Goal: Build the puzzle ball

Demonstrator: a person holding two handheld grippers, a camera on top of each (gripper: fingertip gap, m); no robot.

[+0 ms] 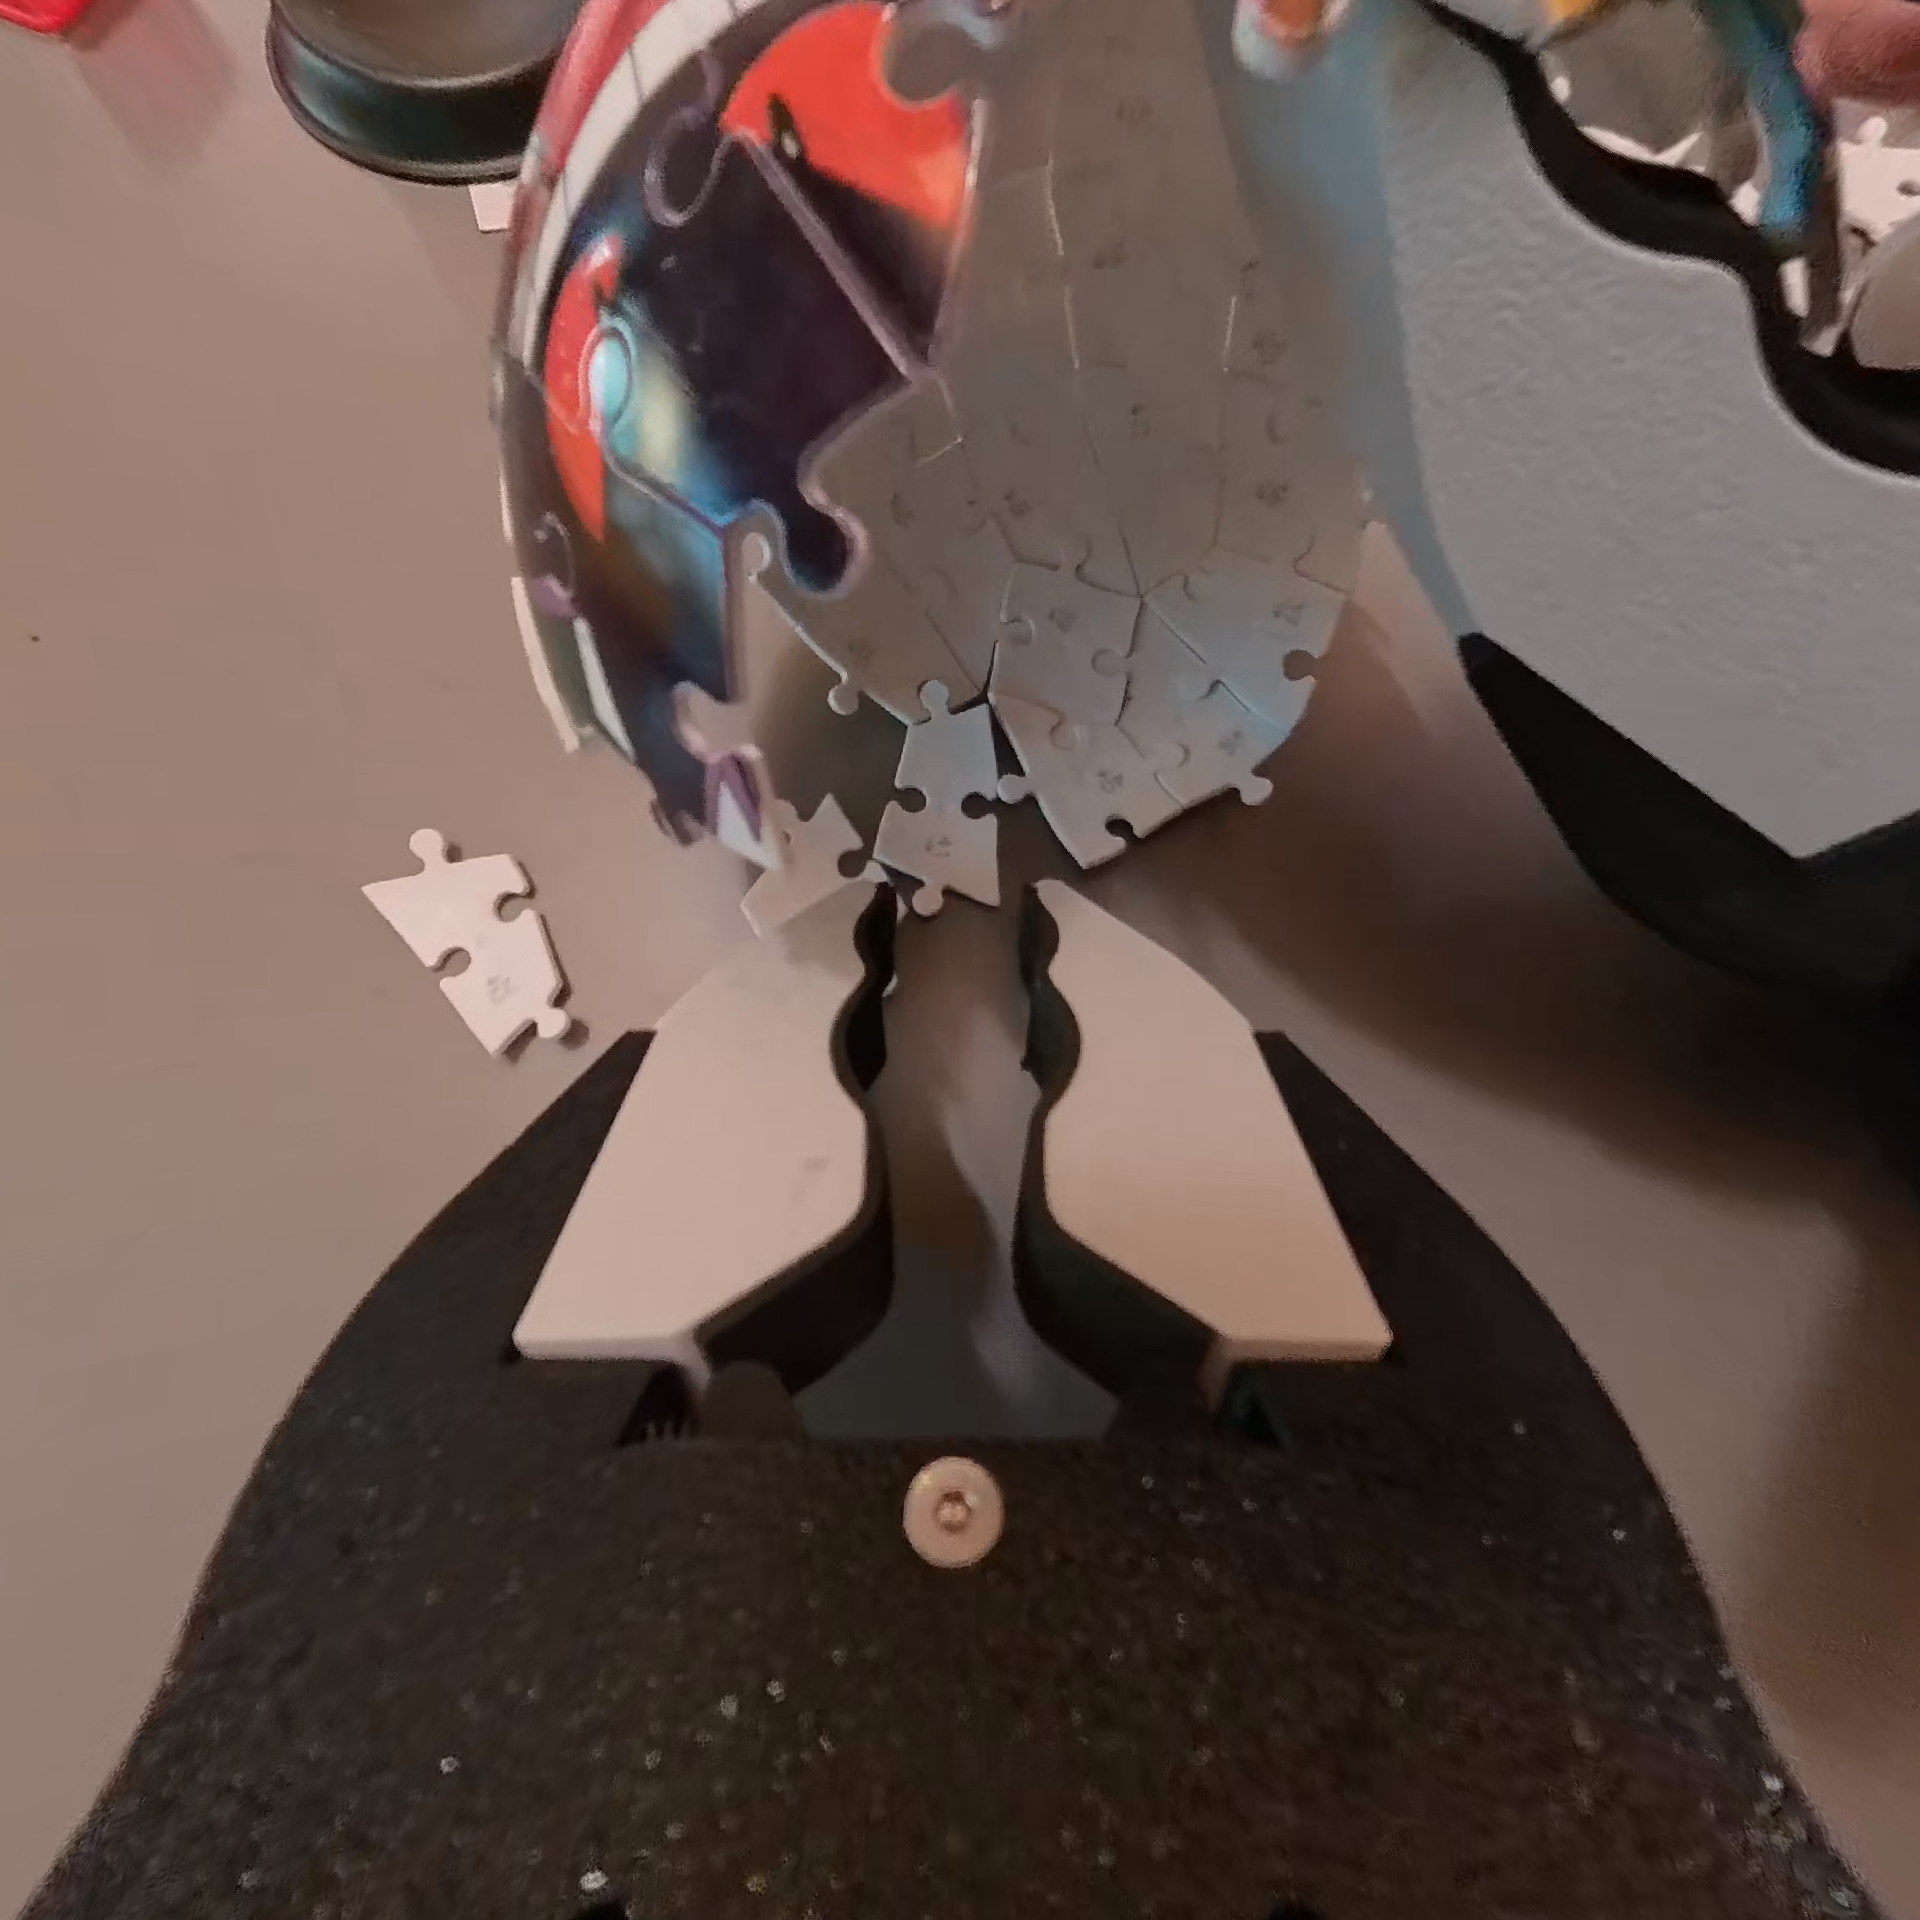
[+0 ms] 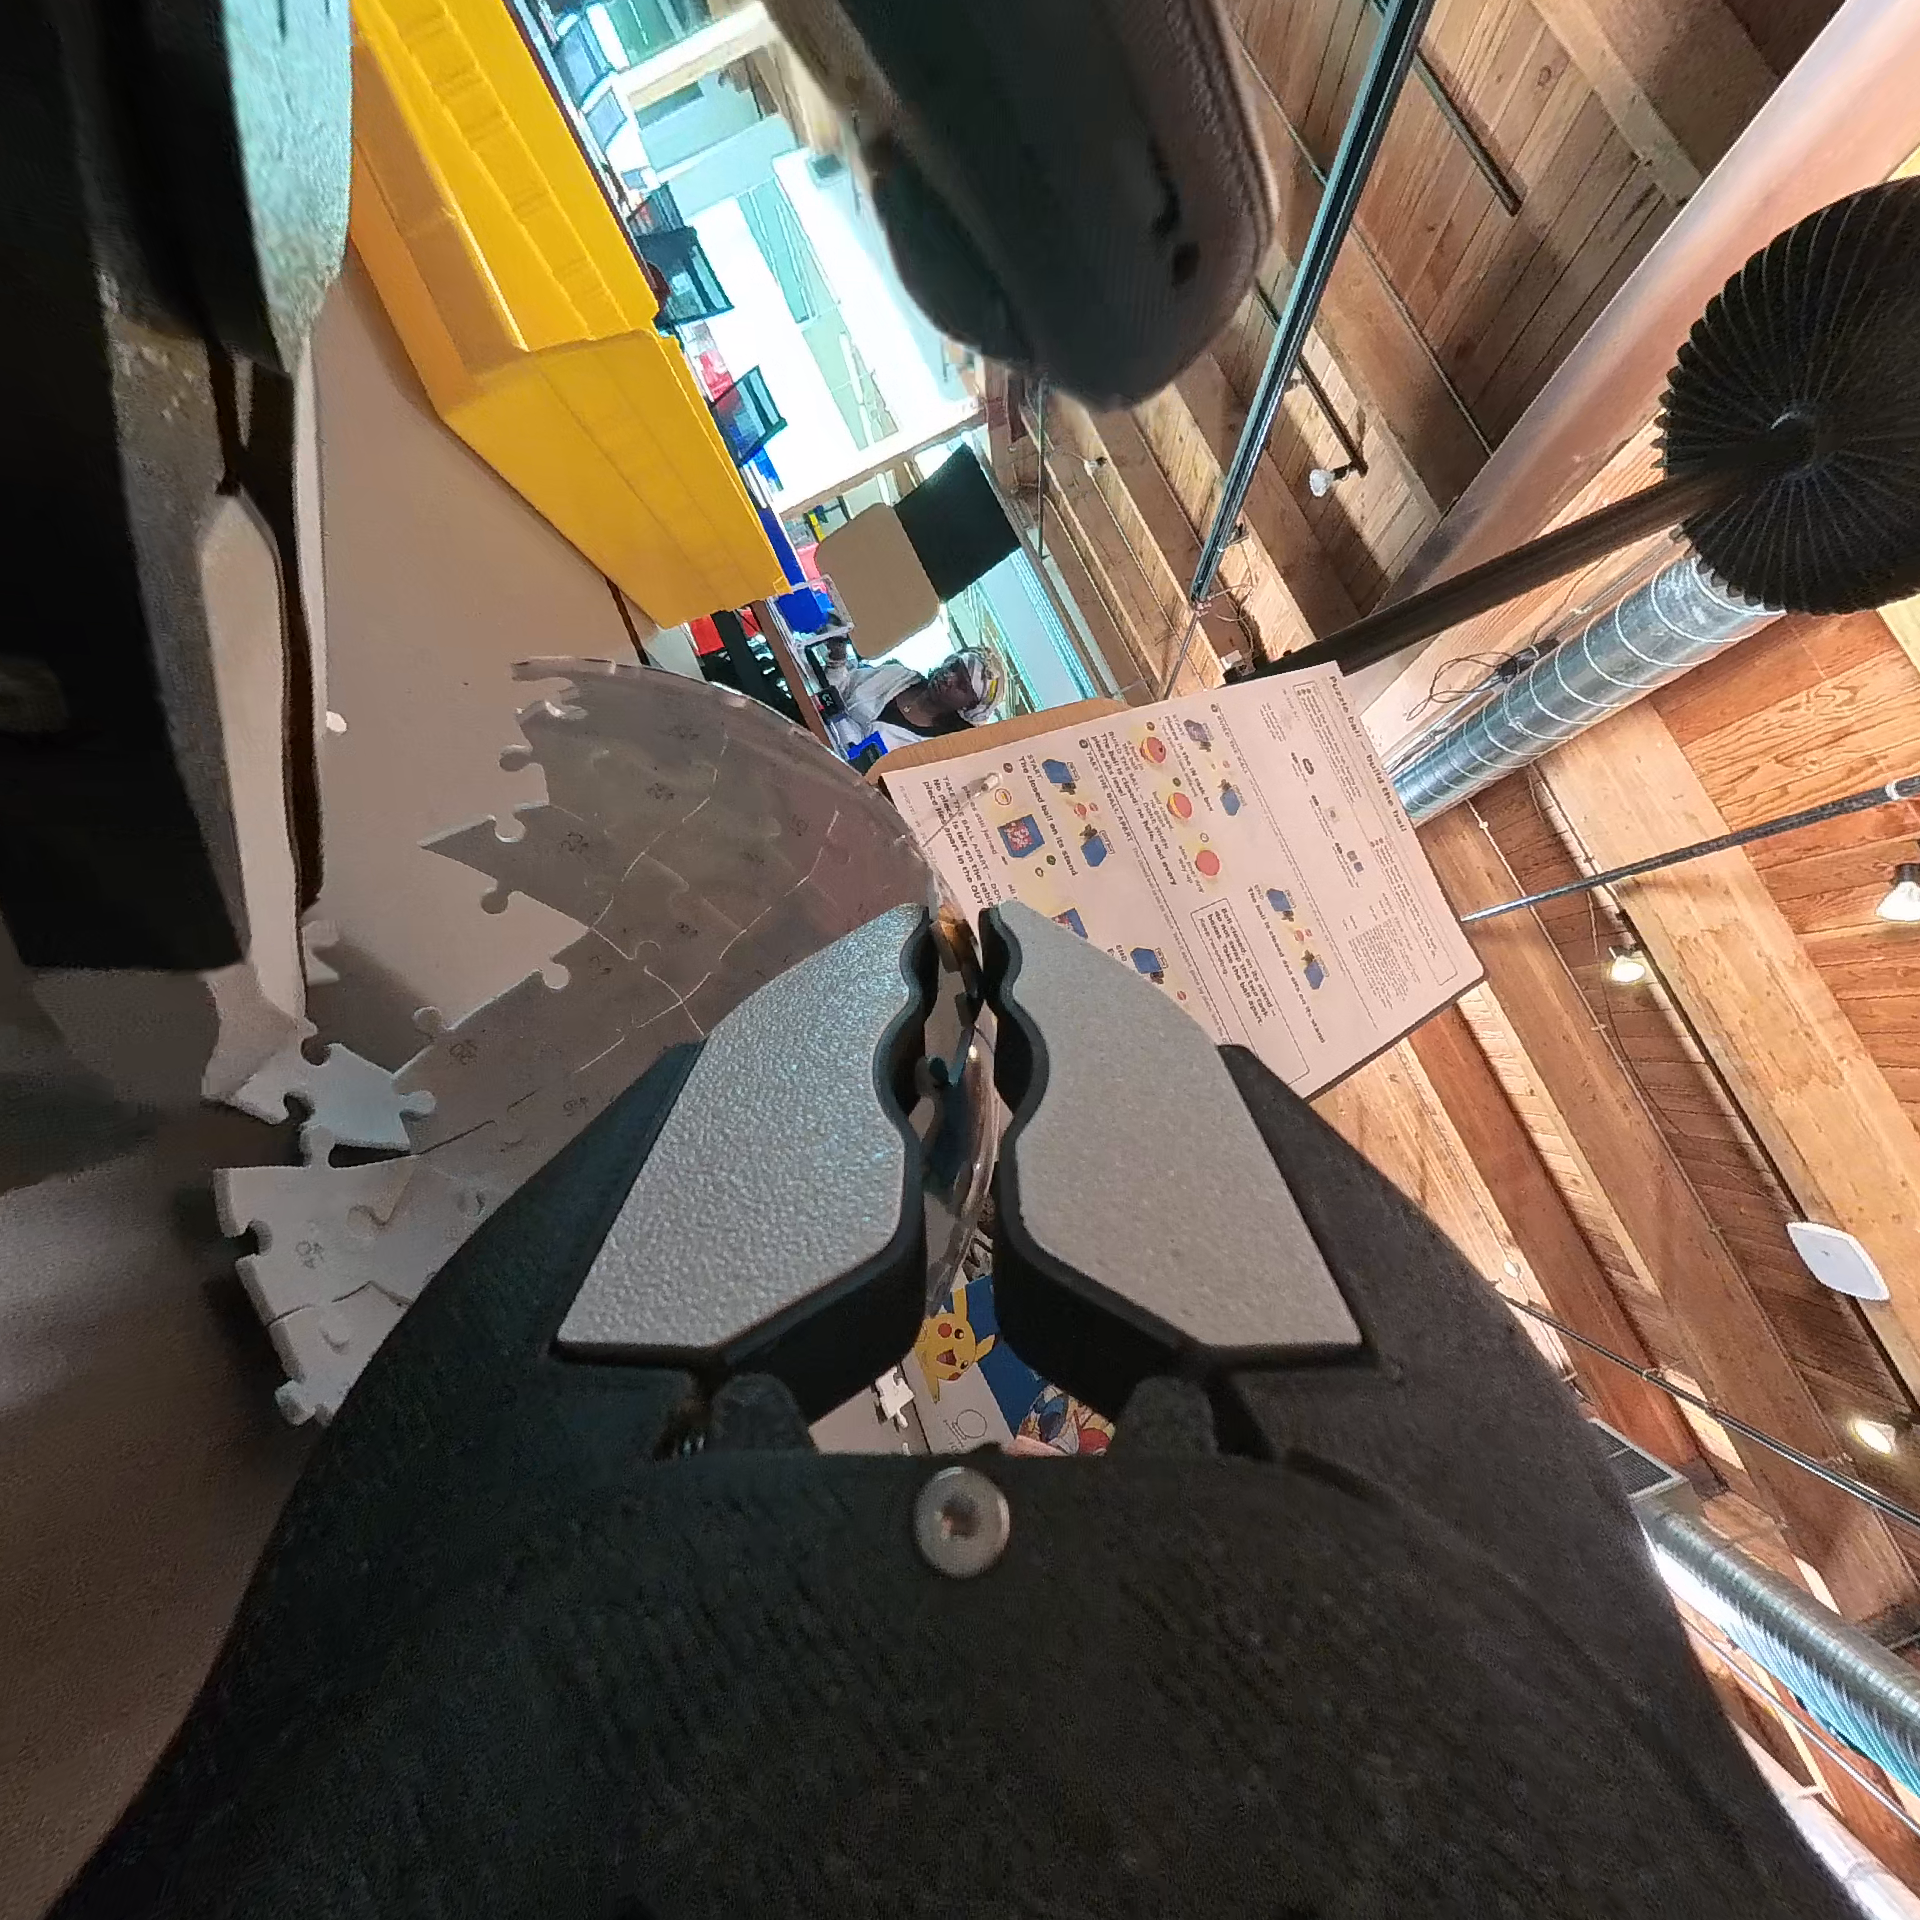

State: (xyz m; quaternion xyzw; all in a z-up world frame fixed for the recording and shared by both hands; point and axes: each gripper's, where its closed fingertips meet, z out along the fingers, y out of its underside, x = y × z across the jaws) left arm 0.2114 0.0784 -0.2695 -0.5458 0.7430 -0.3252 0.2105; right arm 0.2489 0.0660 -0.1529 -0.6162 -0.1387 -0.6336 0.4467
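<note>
The partly built puzzle ball (image 1: pixel 1091 416) is a curved shell, with red, black and blue print outside and grey inside. It is held on edge above the table. My right gripper (image 2: pixel 961 935) is shut on the shell's rim, whose thin edge (image 2: pixel 951 1049) shows between the fingers; the grey inside (image 2: pixel 675 831) lies to the left. That gripper also shows in the left wrist view (image 1: pixel 1662 468), large at right. My left gripper (image 1: pixel 956 914) has its jaws a little apart, tips just under a loosely hanging grey piece (image 1: pixel 940 821) at the shell's lower edge. A loose two-piece section (image 1: pixel 468 935) lies on the table.
A black round base (image 1: pixel 395 94) stands at the back left of the beige table (image 1: pixel 208 520). Yellow bins (image 2: pixel 540 312), an instruction sheet on a board (image 2: pixel 1195 873) and a printed puzzle box (image 2: pixel 977 1351) lie beyond. A dark object (image 2: pixel 1039 187) hangs close above. My right fingertips sit around 12 cm from my left ones. To reach the loose two-piece section (image 1: pixel 468 935) in a straight line is about 7 cm for my left fingers, about 15 cm for my right.
</note>
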